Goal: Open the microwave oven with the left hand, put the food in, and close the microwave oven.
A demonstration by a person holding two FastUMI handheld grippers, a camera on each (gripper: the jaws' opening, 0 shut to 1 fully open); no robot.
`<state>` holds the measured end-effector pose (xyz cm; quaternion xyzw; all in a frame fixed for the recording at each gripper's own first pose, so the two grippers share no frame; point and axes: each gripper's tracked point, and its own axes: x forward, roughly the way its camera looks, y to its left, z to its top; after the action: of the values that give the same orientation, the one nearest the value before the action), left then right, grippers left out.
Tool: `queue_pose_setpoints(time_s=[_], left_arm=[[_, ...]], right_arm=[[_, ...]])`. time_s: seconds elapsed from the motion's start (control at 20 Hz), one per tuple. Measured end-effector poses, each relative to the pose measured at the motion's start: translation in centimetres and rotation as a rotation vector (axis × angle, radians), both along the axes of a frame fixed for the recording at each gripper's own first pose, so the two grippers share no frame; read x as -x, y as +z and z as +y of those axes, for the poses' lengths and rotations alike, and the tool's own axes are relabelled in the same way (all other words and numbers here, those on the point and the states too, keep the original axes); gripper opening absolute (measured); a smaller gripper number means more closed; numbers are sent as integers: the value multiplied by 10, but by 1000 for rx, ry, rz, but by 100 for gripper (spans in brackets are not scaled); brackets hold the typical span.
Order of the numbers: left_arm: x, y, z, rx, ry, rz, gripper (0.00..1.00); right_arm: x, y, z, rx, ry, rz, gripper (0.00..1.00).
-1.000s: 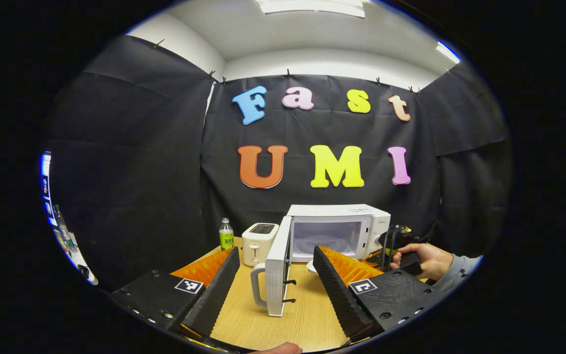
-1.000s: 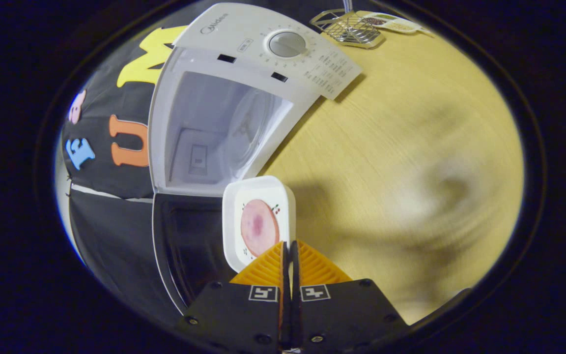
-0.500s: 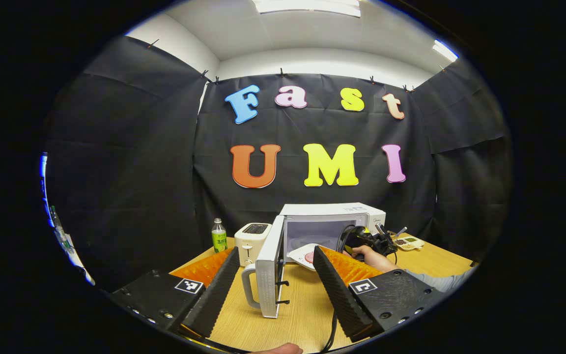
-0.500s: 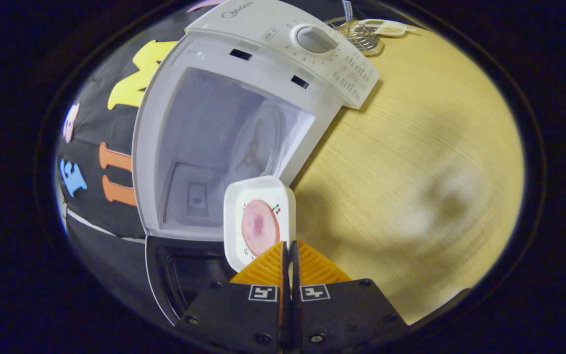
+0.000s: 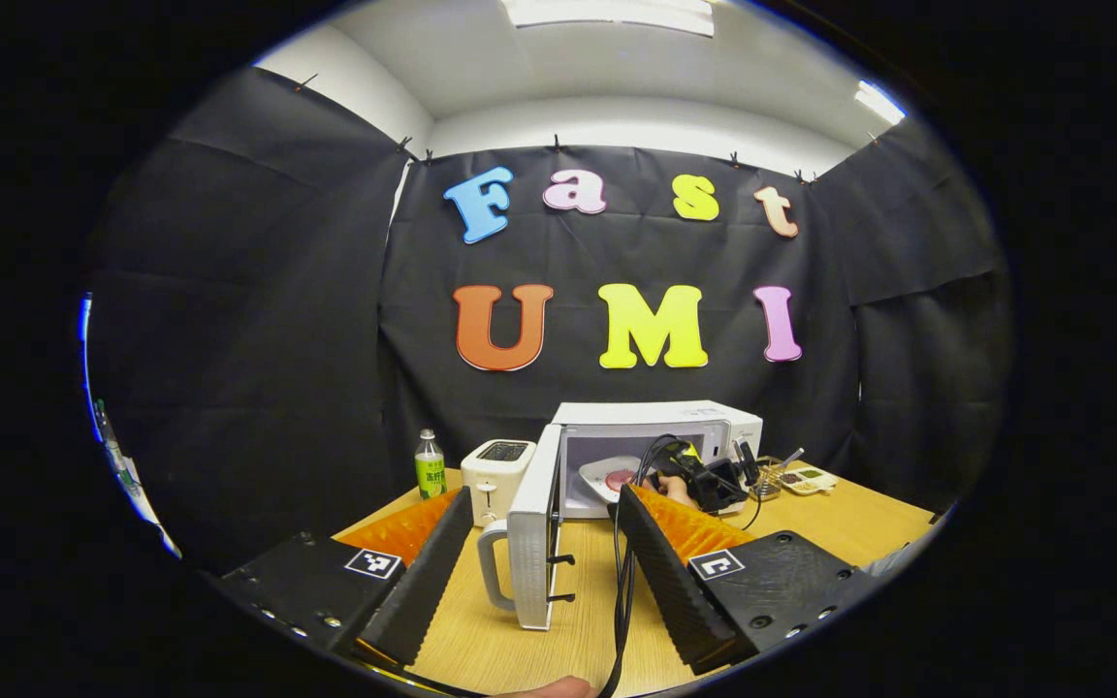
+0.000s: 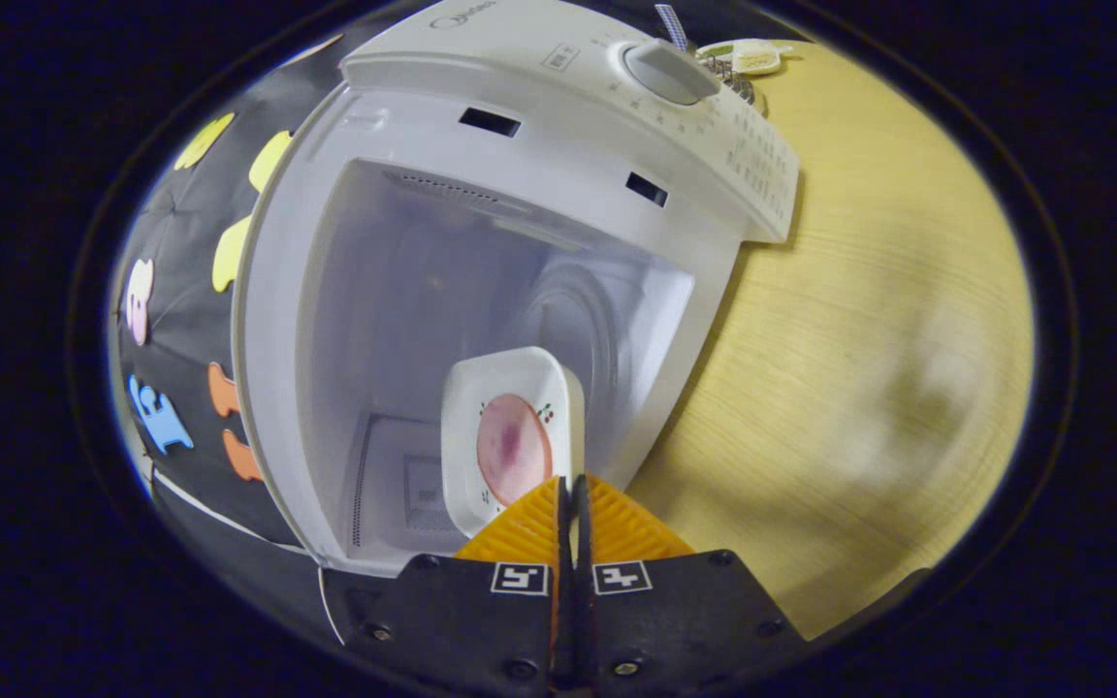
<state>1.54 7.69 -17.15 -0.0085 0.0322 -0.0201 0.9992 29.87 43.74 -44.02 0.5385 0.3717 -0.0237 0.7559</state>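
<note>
**Plate of food at the mouth of the open microwave**

The white plate with its round pink slice of food is pinched at its near rim by the right hand-held gripper, whose orange fingers are clenched on the plate's edge with almost no gap between them. The plate sits tilted in front of the cavity of the microwave, its far end already past the front frame; whether it touches the cavity floor cannot be told. Behind it the round glass turntable shows faintly in the cavity. The control panel with its dial runs along one side of the opening.

From the left gripper view, the microwave stands at the back of the wooden desk with its door swung wide open, edge-on, handle facing out. The plate shows inside the opening, with the right hand-held gripper and the hand holding it reaching in from the right, a black cable trailing down across the desk. The left hand-held gripper hangs back, released, its fingers spread wide with nothing between them and the door standing beyond the gap.

Left of the microwave stands a white toaster, then a green-labelled bottle. To the right lies a small tray of bits.
</note>
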Motion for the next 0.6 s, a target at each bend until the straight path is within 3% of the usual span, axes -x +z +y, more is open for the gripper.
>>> queue_pose_setpoints(time_s=[0.35, 0.6], left_arm=[[-3, -11, 3, -37, -8, 7, 92], [-8, -23, 14, -20, 15, 34, 92]], right_arm=[[-31, -15, 2, 35, -70, -35, 4], [-44, -10, -10, 84, -121, -108, 12]])
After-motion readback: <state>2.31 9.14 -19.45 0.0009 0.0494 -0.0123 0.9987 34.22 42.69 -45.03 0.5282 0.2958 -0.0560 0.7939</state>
